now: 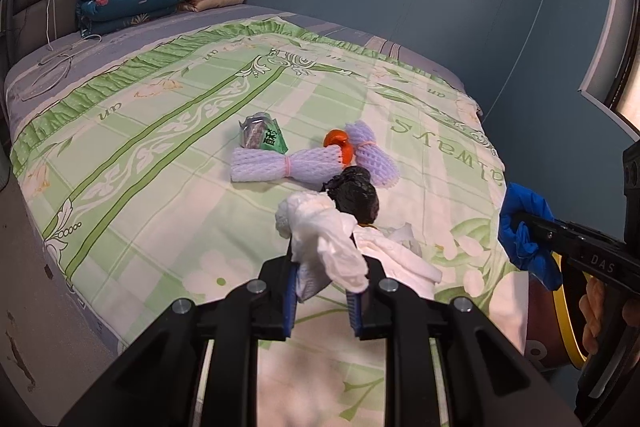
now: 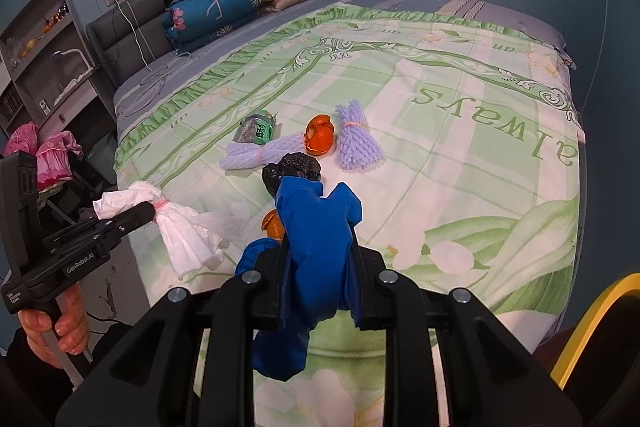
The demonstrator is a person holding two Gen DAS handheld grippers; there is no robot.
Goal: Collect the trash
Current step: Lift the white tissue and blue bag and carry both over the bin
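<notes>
Right wrist: "GenRobot.AI" on left hand-held gripper (image 2: 132, 217) — clamps tissue (image 2: 188, 239); right (image 2: 318, 251) clamps glove (image 2: 312, 247).

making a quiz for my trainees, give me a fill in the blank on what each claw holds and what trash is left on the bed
1. The left claw grips a bundle of white ____.
2. The right claw grips a crumpled glove coloured ____.
3. The orange peel lies between two purple foam ____.
4. The green snack wrapper rests on the ____.

Missing words: tissue; blue; nets; bed
</notes>
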